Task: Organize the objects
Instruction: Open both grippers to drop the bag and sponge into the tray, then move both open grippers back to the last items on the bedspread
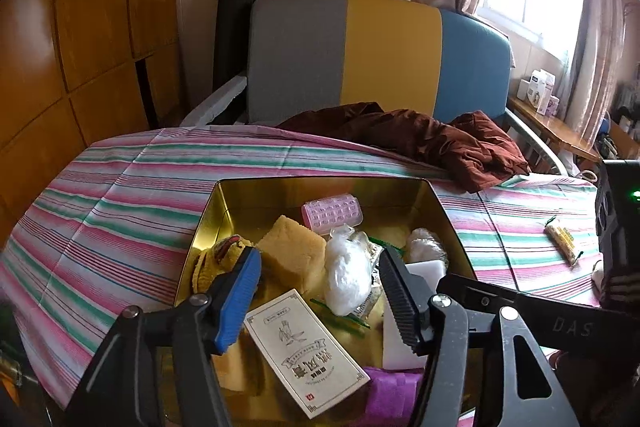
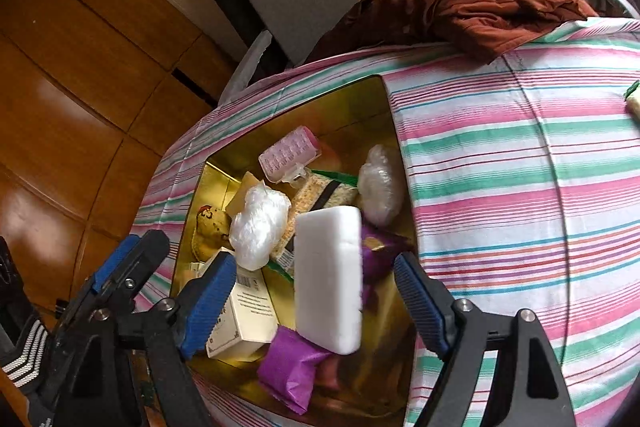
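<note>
A gold tin box (image 1: 448,211) (image 2: 384,95) sits on the striped tablecloth and holds several items: a pink hair roller (image 1: 332,213) (image 2: 289,151), a yellow sponge (image 1: 294,255), white plastic bags (image 1: 347,273) (image 2: 260,225), a cream card box (image 1: 306,351) (image 2: 240,319), a purple packet (image 2: 290,375). A white foam block (image 2: 329,277) appears blurred between the jaws of my right gripper (image 2: 316,303), which is open over the box. My left gripper (image 1: 320,295) is open and empty above the box. A small yellow packet (image 1: 562,239) lies on the cloth to the right.
A brown jacket (image 1: 440,143) (image 2: 480,11) lies at the table's far edge against a grey, yellow and blue chair back (image 1: 380,55). Wooden cabinets (image 1: 60,27) stand to the left. A side table with boxes (image 1: 540,95) stands by the window.
</note>
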